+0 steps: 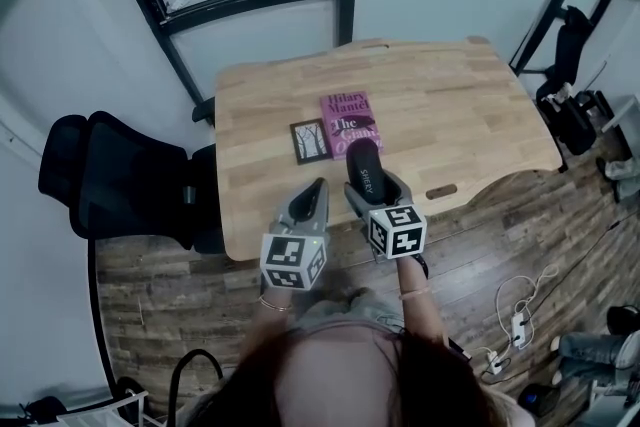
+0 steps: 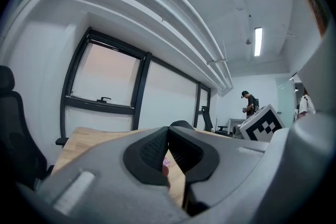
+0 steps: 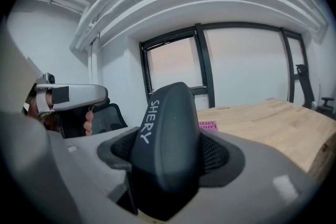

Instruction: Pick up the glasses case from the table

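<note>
Black hard-shell glasses case [image 1: 364, 167] lettered "SHERY" in white stands clamped in the right claw [image 1: 368, 183], its jaws pressed against both flanks of the shell, as the right gripper view shows from close range [image 3: 165, 139]. From the head view the case hangs over the near half of the pale wooden bench [image 1: 470, 105], at 6 o'clock from a pink paperback book [image 1: 350, 110] and at 4 o'clock from a small dark card printed with bare trees [image 1: 310, 140]. The left claw [image 1: 317, 187], at 9 o'clock from its partner, is clenched with jaw tips meeting and nothing gripped between them. The bench surface shows behind and below the case in the right gripper view, so the case appears lifted clear and the pick-up looks all but complete. What seems to remain is only to carry it steadily. A black office chair [image 1: 110, 175] stands at 9 o'clock from the bench.
</note>
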`<state>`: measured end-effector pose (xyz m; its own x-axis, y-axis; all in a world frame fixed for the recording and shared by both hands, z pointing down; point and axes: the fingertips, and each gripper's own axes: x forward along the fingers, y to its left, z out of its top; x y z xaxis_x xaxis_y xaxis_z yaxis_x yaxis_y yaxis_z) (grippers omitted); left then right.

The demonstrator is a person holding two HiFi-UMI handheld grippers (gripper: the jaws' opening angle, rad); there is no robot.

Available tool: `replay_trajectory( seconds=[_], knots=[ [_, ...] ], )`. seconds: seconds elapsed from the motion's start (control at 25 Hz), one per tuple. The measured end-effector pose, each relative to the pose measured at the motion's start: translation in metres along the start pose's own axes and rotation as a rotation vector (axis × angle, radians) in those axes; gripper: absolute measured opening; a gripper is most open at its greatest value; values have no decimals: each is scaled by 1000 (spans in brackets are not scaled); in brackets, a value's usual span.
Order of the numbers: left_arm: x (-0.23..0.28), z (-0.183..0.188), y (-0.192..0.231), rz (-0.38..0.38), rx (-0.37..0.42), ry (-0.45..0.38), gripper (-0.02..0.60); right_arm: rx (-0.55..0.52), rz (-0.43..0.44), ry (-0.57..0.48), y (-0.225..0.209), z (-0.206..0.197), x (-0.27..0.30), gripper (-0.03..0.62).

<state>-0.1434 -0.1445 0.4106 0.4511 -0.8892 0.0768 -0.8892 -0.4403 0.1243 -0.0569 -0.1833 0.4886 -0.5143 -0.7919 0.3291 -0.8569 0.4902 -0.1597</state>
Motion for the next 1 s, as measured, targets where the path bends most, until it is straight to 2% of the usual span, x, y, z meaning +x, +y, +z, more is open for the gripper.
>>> replay_trajectory(
  seconds=[0.44,1.0],
  knots=[
    [5,-1,-15,24,2,-5,9,2,14,-45,-10,13,-16,344],
    [5,9,-36,95,19,-9,9,-3,62,-89,-26,31,-45,344]
  ],
)
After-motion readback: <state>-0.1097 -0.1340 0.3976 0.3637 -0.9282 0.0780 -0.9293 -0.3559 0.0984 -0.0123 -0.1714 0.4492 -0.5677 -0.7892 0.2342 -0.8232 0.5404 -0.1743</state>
